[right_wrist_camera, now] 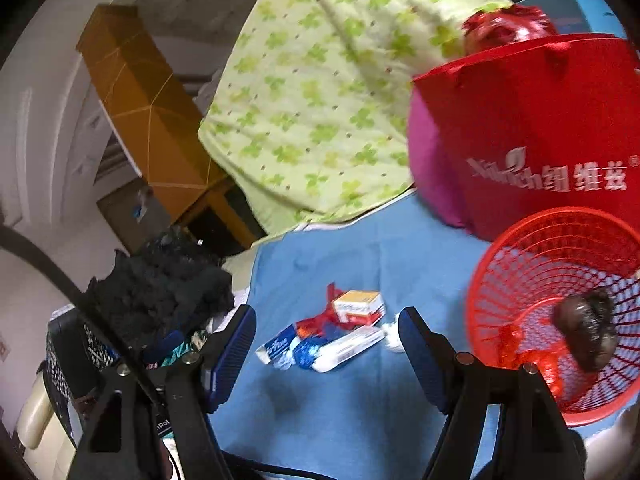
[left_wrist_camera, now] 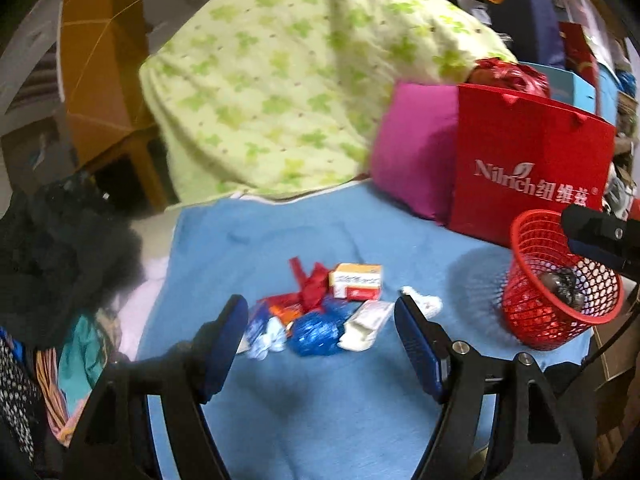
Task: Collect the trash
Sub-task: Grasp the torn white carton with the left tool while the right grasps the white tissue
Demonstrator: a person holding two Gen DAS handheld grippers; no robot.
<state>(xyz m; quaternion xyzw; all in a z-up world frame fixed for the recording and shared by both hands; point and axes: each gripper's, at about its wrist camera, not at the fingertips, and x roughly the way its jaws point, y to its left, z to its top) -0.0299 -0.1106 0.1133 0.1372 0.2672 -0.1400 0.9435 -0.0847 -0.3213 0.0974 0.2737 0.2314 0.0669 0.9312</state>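
A small heap of trash lies on the blue sheet (left_wrist_camera: 320,400): an orange-and-white carton (left_wrist_camera: 355,280) (right_wrist_camera: 358,306), a red ribbon (left_wrist_camera: 312,284), a blue foil wrapper (left_wrist_camera: 318,334), a long white packet (left_wrist_camera: 366,324) (right_wrist_camera: 348,350) and a white tissue (left_wrist_camera: 428,304). The red mesh basket (left_wrist_camera: 560,280) (right_wrist_camera: 560,320) at the right holds a dark crumpled wad (right_wrist_camera: 588,332). My left gripper (left_wrist_camera: 320,344) hangs open above the heap with nothing between its fingers. My right gripper (right_wrist_camera: 326,348) is open too and empty, left of the basket.
A green patterned quilt (left_wrist_camera: 288,80) is piled behind the sheet. A pink cushion (left_wrist_camera: 416,148) and a red paper bag (left_wrist_camera: 528,164) stand at the back right. Dark clothes (left_wrist_camera: 60,248) lie at the left edge, with a brown box (left_wrist_camera: 100,60) beyond.
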